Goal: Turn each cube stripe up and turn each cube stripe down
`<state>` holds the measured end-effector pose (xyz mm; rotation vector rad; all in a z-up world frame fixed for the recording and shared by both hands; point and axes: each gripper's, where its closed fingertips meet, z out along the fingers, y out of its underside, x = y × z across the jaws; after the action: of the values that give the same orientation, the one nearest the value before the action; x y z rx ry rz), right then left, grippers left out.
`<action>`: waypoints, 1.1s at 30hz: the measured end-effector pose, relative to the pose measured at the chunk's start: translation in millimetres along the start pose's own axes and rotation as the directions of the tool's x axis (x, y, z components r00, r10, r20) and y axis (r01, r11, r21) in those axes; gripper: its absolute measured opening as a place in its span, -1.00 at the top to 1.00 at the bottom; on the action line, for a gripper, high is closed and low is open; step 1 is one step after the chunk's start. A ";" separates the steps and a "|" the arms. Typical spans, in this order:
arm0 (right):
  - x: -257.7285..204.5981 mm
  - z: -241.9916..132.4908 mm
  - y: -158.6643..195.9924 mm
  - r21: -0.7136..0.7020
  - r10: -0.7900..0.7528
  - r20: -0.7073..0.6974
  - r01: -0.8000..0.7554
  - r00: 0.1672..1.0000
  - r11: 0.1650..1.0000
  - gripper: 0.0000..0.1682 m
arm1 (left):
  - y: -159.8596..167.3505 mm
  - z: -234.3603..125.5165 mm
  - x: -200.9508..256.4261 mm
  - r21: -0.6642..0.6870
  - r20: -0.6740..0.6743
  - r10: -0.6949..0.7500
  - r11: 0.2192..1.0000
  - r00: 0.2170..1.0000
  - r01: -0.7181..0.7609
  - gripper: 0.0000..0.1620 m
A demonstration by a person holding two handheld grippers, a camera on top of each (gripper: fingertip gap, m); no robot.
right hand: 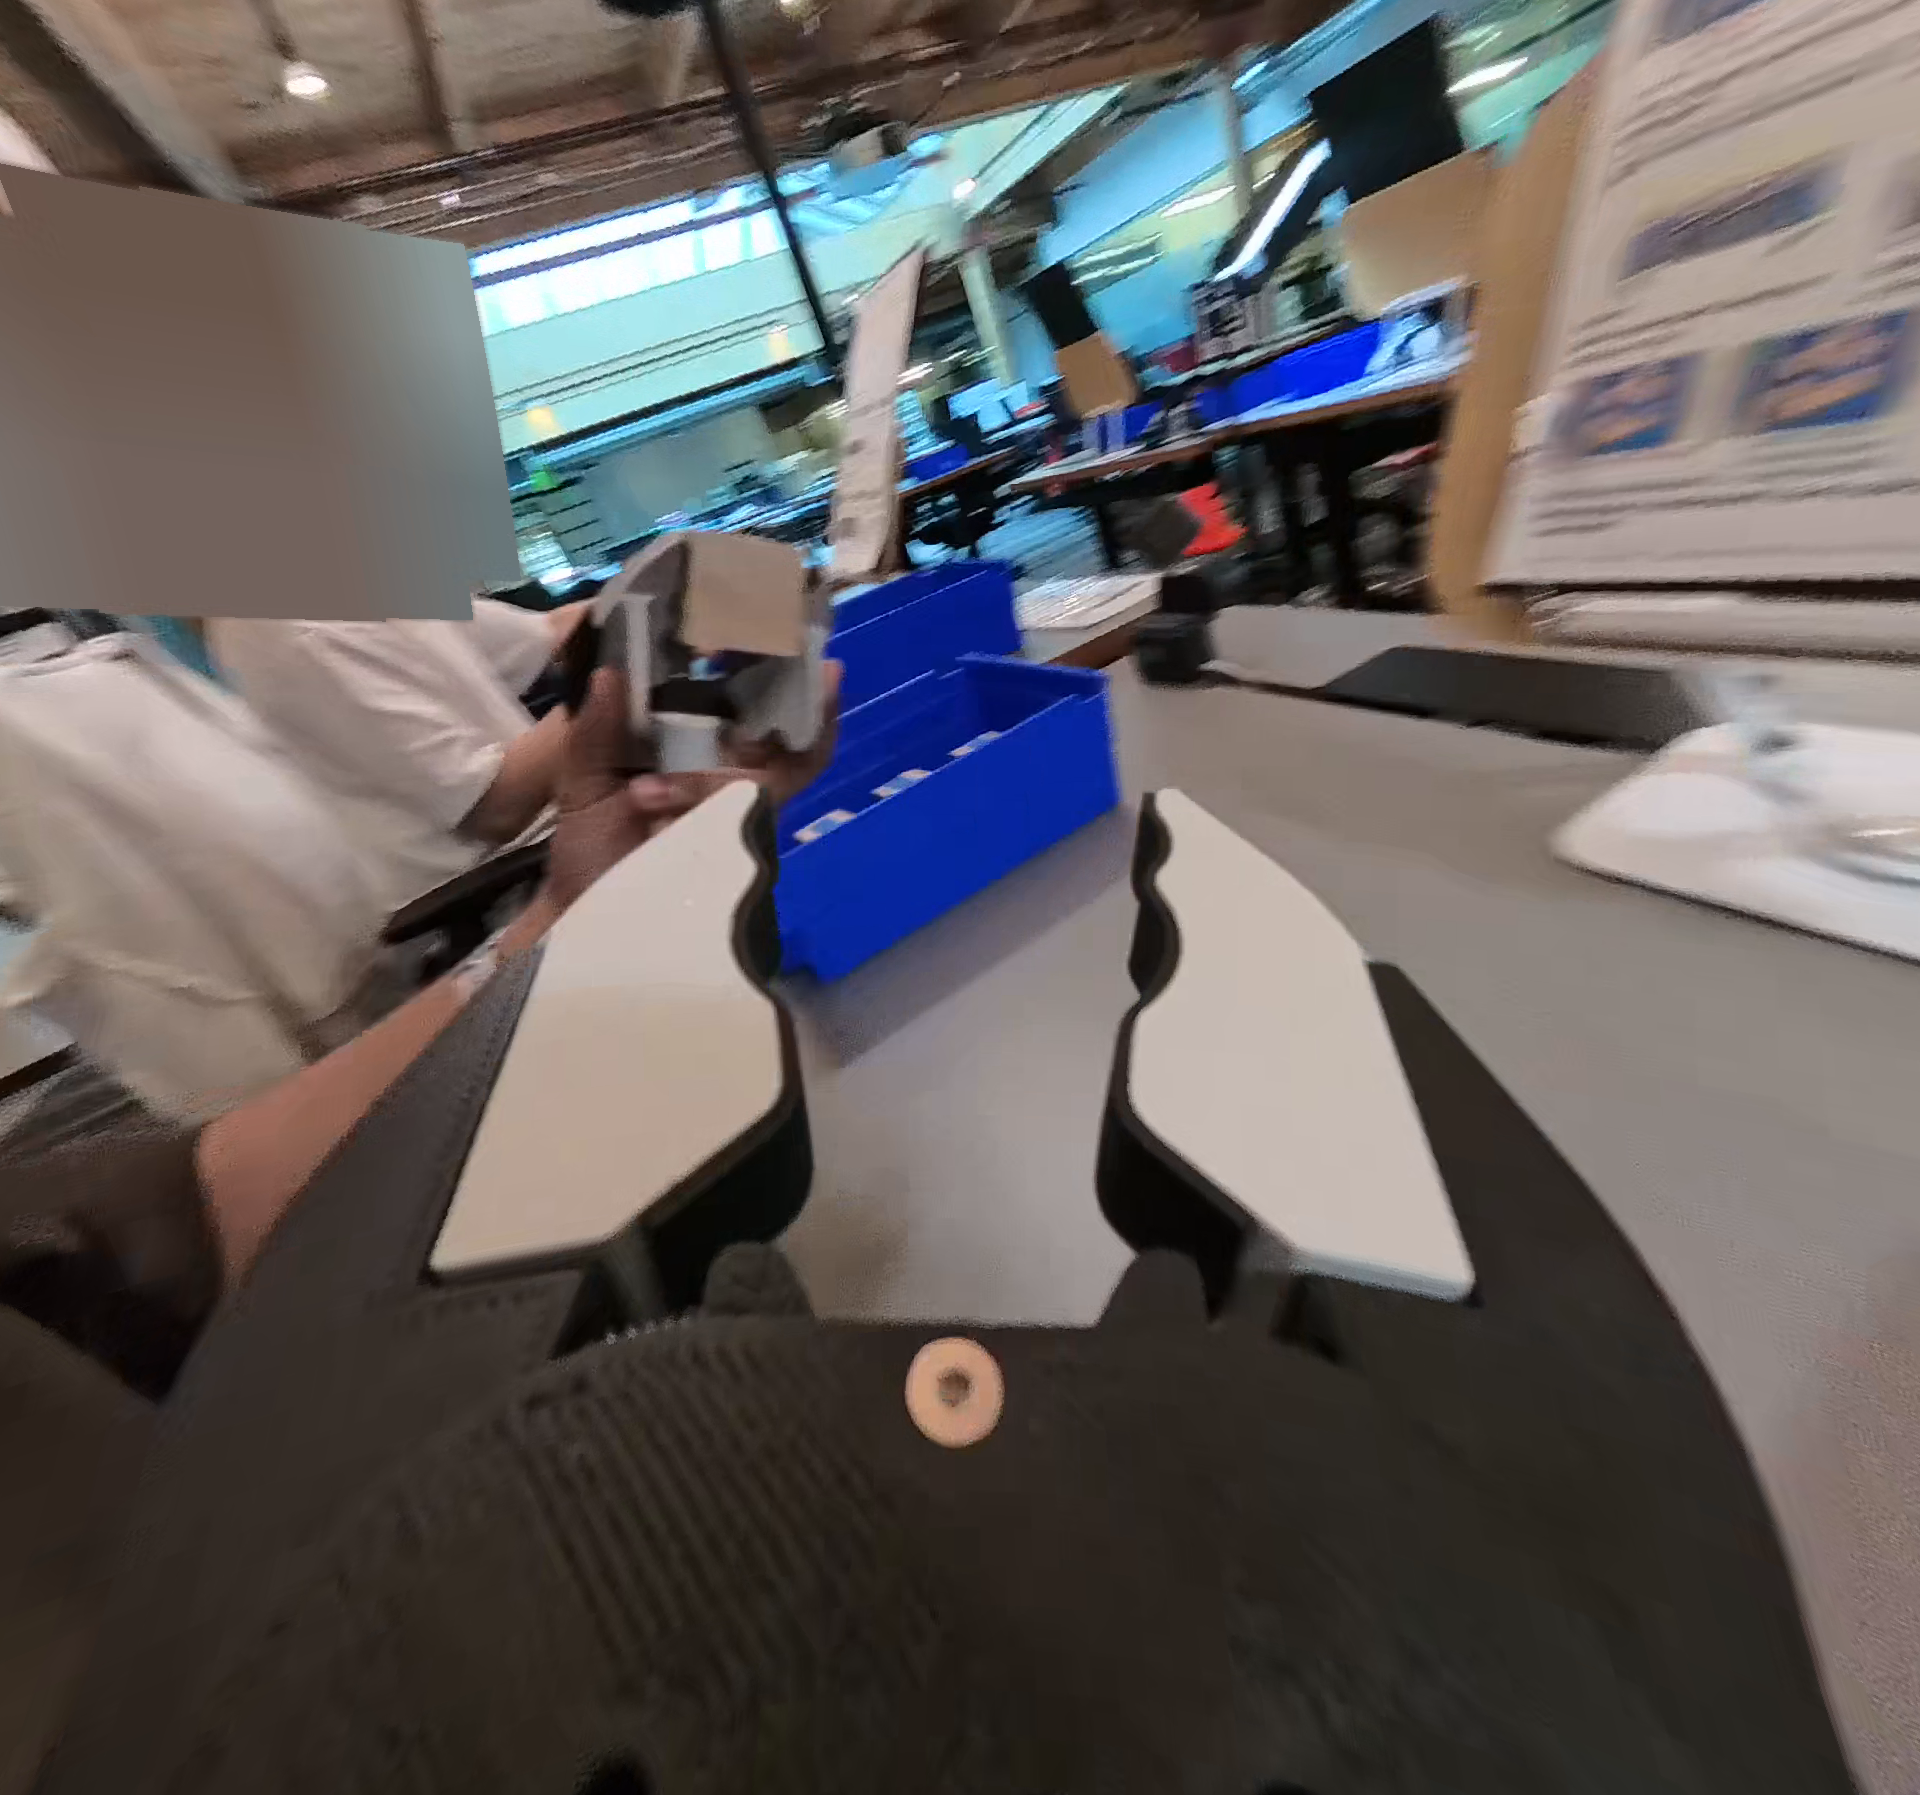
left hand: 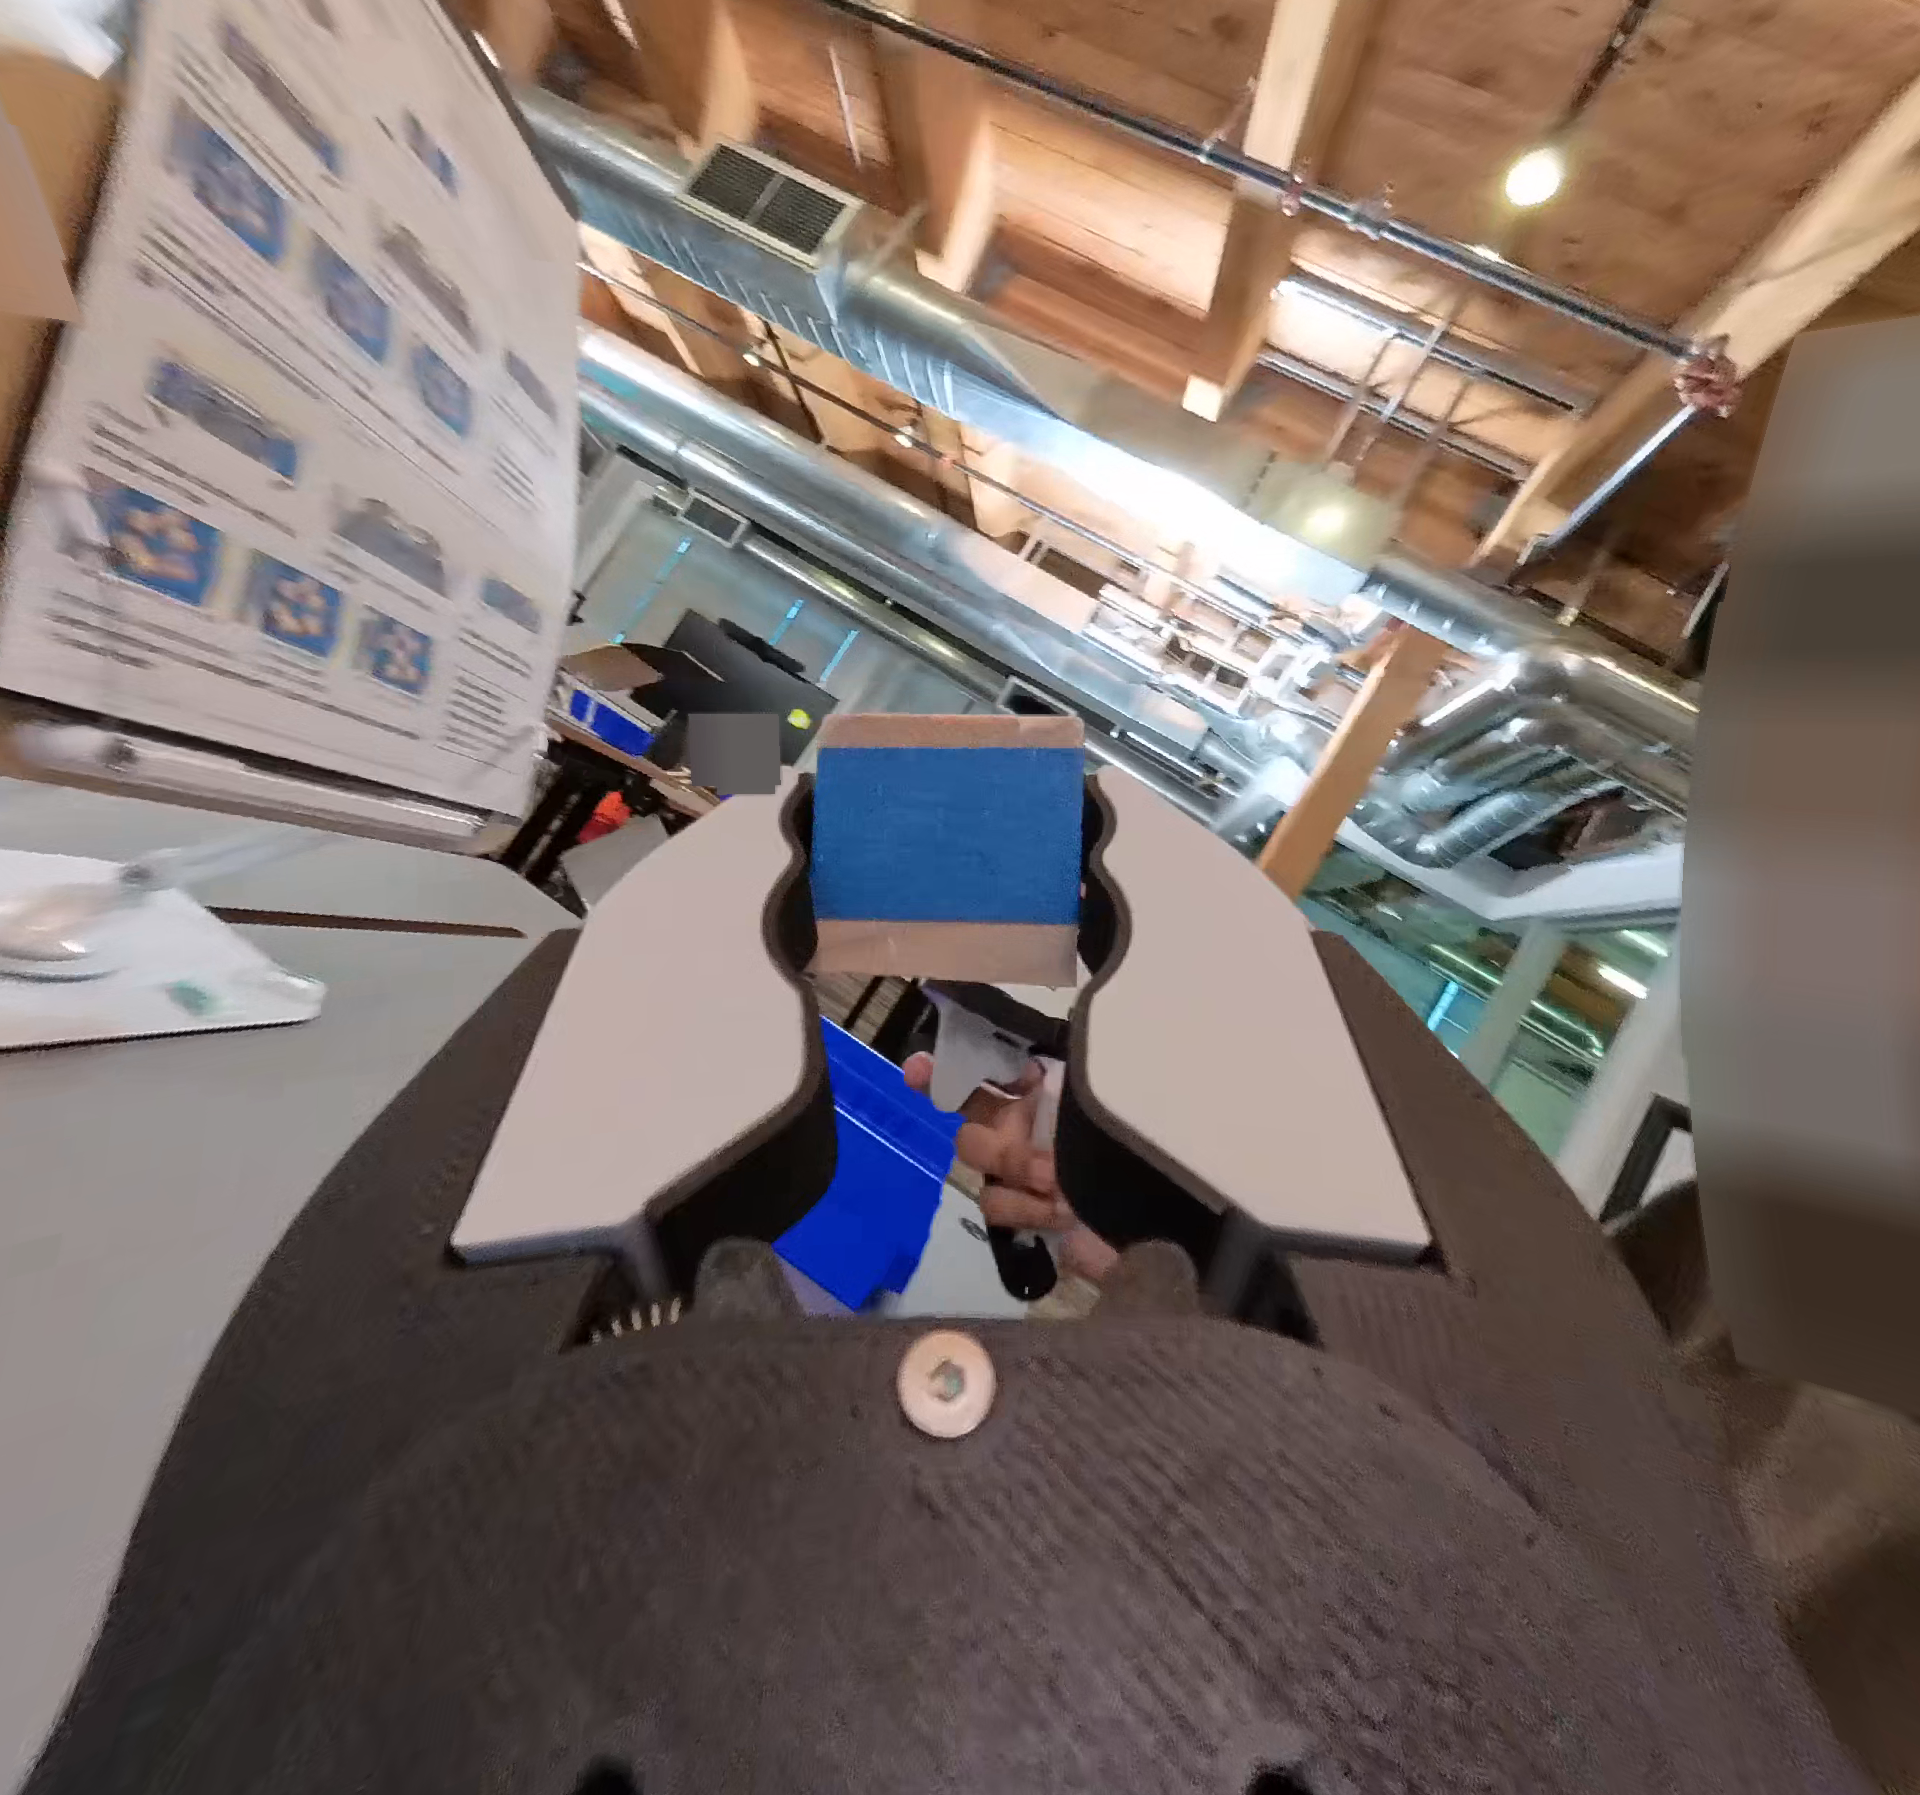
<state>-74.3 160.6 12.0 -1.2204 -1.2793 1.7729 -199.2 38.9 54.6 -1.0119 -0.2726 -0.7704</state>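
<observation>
holding a cube (left hand: 945,846) up in the air with your left gripper (left hand: 943,862) right now, fingers clamped on its two sides near the tips. the face pointing back at the left wrist camera has a wide blue stripe (left hand: 945,836) across the middle with bare wood-coloured strips above and below it. the gripper is tilted way up, so behind the cube you mostly get wooden ceiling beams and silver ducting (left hand: 935,332). a white poster board (left hand: 301,343) stands off to the left on the grey table (left hand: 156,1174).

your right gripper (right hand: 951,872) is holding nothing, fingers spread well apart, hovering low over that same table (right hand: 1558,1070) and pointing toward a blue bin (right hand: 935,810). the bin sits on the table just past the fingertips, and there are a few small pale blocks (right hand: 899,787) lined up in its compartments, too blurry to say which way their stripes face.

in the right wrist view you can also see the left gripper (right hand: 717,665) farther off, up and to the left of the bin, held in your hand (right hand: 613,789), with your light sleeve behind it. the cube in it looks like a tan face from this side. a white tray-like thing (right hand: 1745,852) sits at the right on the table, blurred. the whole right view is smeared, so finer detail is hard to call.
</observation>
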 end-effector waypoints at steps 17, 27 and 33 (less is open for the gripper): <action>-63.0 37.2 39.6 -0.044 0.116 0.229 -0.109 0.967 0.993 0.51 | 118.5 42.2 36.6 -0.150 -0.113 -0.096 0.986 0.989 0.079 0.41; -46.3 27.2 29.4 -0.046 0.107 0.167 -0.100 0.980 0.994 0.51 | 112.0 40.4 24.6 -0.117 -0.109 -0.132 0.986 0.985 0.119 0.40; 17.5 -16.9 -22.1 0.044 0.027 -0.061 -0.024 0.998 0.999 0.51 | 119.4 47.3 5.6 -0.133 -0.099 -0.208 0.972 0.973 0.194 0.38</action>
<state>-65.8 189.3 25.5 -1.2625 -1.1894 1.7582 -106.3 111.8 3.7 -1.0626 -0.2345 -1.0356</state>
